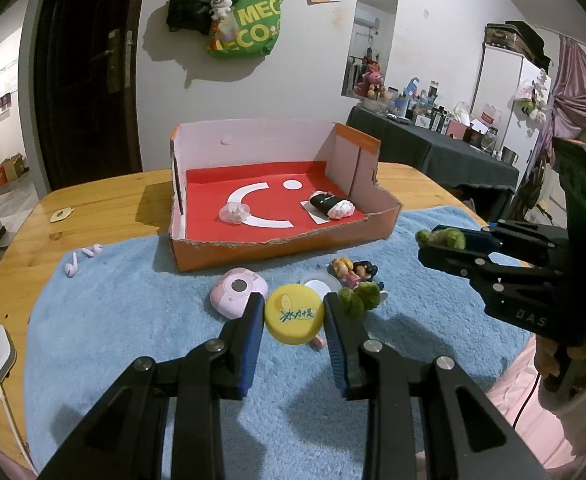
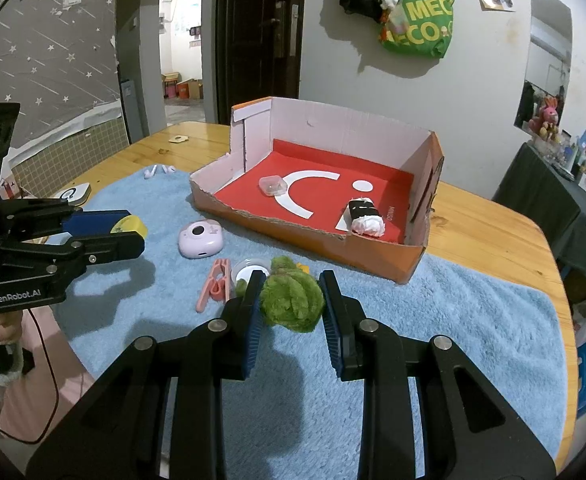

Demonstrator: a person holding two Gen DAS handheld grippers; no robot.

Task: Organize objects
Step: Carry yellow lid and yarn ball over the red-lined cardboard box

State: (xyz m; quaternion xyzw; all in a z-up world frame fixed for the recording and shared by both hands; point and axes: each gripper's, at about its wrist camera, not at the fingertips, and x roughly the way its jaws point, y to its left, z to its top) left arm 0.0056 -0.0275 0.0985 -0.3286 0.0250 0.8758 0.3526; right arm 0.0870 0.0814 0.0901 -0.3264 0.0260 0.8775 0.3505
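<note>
The left gripper (image 1: 295, 316) has its fingers (image 1: 253, 332) narrowed onto a yellow cap (image 1: 294, 314), gripped by its edges and lifted above the blue towel (image 1: 133, 320). The right gripper (image 2: 291, 300) has its fingers (image 2: 335, 312) pressed in on a green fuzzy toy (image 2: 293, 300), also clear of the towel. The cardboard box (image 1: 277, 248) serves as landmark. In front of it on the towel lie a pink clip (image 2: 213, 286), a pink round case (image 1: 237, 292), a small clear dish (image 1: 316, 283) and two little figurines (image 1: 353, 270). To its left, near the towel's edge, sit two white earbuds (image 1: 83, 258). Inside the box, on its red floor, rest a clear plastic case (image 1: 235, 213) and a black-and-white roll (image 1: 330, 204). The wooden surface (image 1: 105, 200) carries the box's far end.
</note>
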